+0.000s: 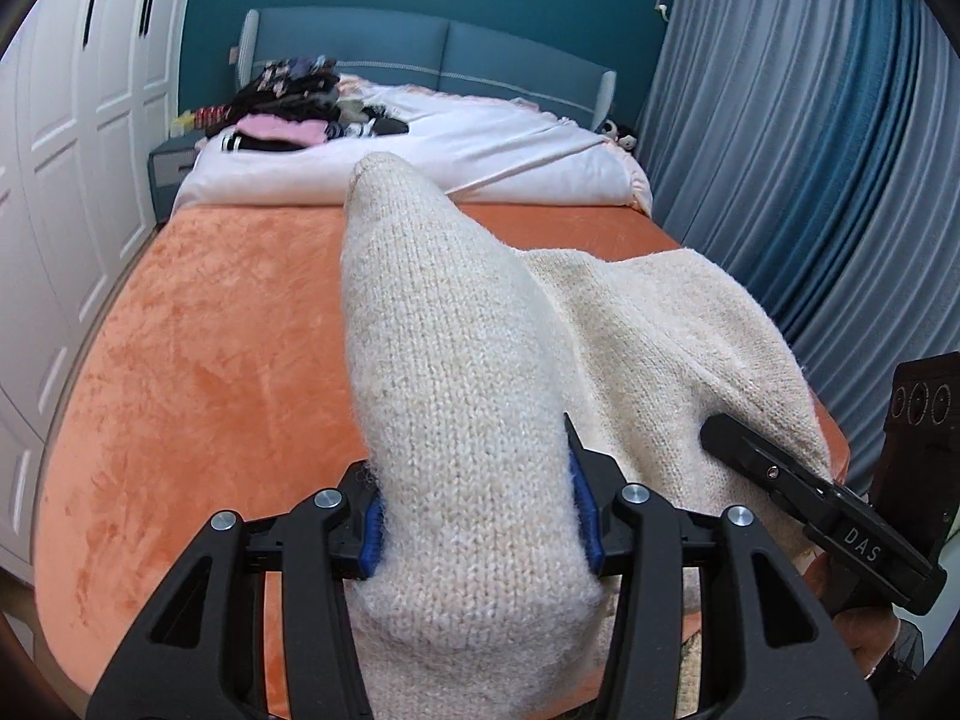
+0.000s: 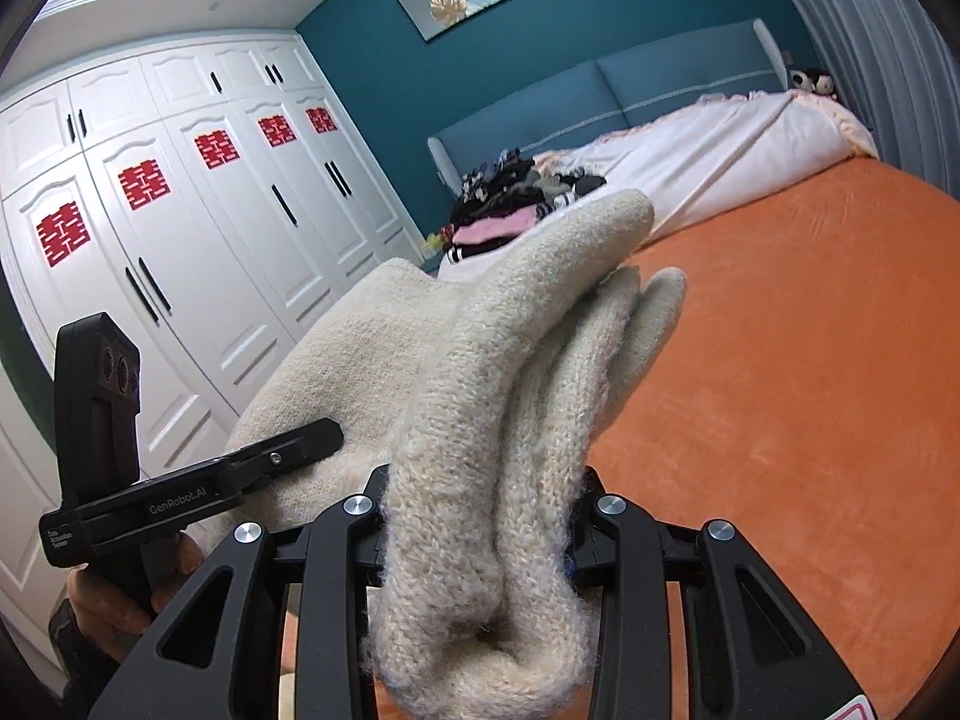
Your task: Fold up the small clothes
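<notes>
A cream knitted garment [image 1: 456,372] is held up over the orange bed cover [image 1: 210,360]. My left gripper [image 1: 477,516] is shut on one bunched part of it, with the knit bulging between the blue pads. My right gripper [image 2: 480,516] is shut on another bunched fold of the same garment [image 2: 516,360]. The rest of the knit [image 1: 678,336] hangs between the two grippers. The right gripper shows at the right of the left wrist view [image 1: 804,498]. The left gripper shows at the left of the right wrist view [image 2: 198,480].
A pile of dark and pink clothes [image 1: 288,108] lies at the bed's far left, on a white duvet [image 1: 480,144]. White wardrobes [image 2: 180,228] line the left side and blue-grey curtains [image 1: 810,150] the right. A blue headboard [image 1: 420,54] stands behind.
</notes>
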Demonstrator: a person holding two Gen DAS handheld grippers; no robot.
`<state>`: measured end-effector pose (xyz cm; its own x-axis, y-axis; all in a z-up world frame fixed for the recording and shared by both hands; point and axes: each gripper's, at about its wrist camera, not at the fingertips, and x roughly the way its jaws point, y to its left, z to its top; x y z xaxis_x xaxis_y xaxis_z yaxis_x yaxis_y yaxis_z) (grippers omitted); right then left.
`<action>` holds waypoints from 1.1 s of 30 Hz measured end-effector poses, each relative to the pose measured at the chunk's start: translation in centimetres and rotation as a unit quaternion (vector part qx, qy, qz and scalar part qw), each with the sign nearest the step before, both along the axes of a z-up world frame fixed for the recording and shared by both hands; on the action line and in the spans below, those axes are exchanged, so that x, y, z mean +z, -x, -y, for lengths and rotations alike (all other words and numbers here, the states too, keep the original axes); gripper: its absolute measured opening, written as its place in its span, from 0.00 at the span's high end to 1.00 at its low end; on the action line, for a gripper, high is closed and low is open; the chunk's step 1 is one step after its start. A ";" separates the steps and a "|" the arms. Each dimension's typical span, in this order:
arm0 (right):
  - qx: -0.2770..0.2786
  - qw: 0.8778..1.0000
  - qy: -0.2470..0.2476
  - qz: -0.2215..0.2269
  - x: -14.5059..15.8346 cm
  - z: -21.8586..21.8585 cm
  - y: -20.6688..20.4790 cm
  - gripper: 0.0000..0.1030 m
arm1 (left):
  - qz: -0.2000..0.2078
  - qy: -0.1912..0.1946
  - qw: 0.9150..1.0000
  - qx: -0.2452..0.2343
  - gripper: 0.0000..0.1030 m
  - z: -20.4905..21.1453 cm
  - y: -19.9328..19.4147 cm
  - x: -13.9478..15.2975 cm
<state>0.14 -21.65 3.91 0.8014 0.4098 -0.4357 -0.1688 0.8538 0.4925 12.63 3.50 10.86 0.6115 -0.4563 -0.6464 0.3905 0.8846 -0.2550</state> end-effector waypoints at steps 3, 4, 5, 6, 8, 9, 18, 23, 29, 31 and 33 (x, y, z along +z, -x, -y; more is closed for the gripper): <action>-0.001 0.998 -0.002 -0.058 -7.2 0.8 -2.4 0.56 | -0.029 0.038 0.999 0.022 0.34 -1.4 -2.2 -7.3; -0.009 0.995 -0.004 -0.094 -10.2 1.3 -3.2 0.53 | -0.048 0.034 0.997 0.043 0.33 -1.9 -2.9 -10.6; -0.026 0.988 -0.004 -0.151 -14.0 2.1 -3.9 0.51 | -0.067 0.021 0.996 0.063 0.33 -2.3 -3.2 -13.5; -0.045 0.978 -0.001 -0.203 -16.9 2.8 -4.3 0.51 | -0.088 0.018 0.993 0.075 0.34 -2.9 -3.4 -16.2; -0.066 0.967 -0.021 -0.244 -19.6 4.1 -3.9 0.51 | -0.111 0.026 0.990 0.089 0.35 -3.9 -3.3 -18.4; -0.068 0.971 -0.044 -0.224 -19.3 4.7 -3.6 0.51 | -0.112 0.040 0.989 0.091 0.34 -4.4 -3.3 -18.6; -0.052 0.965 -0.024 -0.255 -20.9 2.9 -9.9 0.16 | -0.209 0.096 0.970 0.078 0.13 -3.0 -9.2 -21.5; -0.028 0.973 0.000 -0.230 -19.2 0.8 -11.2 0.75 | -0.249 0.119 0.958 0.082 0.59 -2.7 -9.9 -23.5; 0.010 0.997 -0.004 -0.072 -7.8 0.6 -11.6 0.82 | -0.107 0.116 0.987 0.040 0.67 -2.0 -9.5 -13.5; 0.000 0.996 -0.002 -0.089 -8.9 1.6 -12.9 0.81 | -0.101 0.095 0.989 0.048 0.64 -1.6 -10.5 -13.3; -0.011 0.989 0.002 -0.149 -13.1 2.8 -14.5 0.79 | -0.120 0.054 0.989 0.063 0.62 -1.0 -11.7 -15.6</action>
<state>14.60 -24.43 -9.20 0.6458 0.3919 -0.6552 0.0019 0.8574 0.5146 24.28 4.53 -4.77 0.5035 -0.4602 -0.7312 0.1954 0.8850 -0.4225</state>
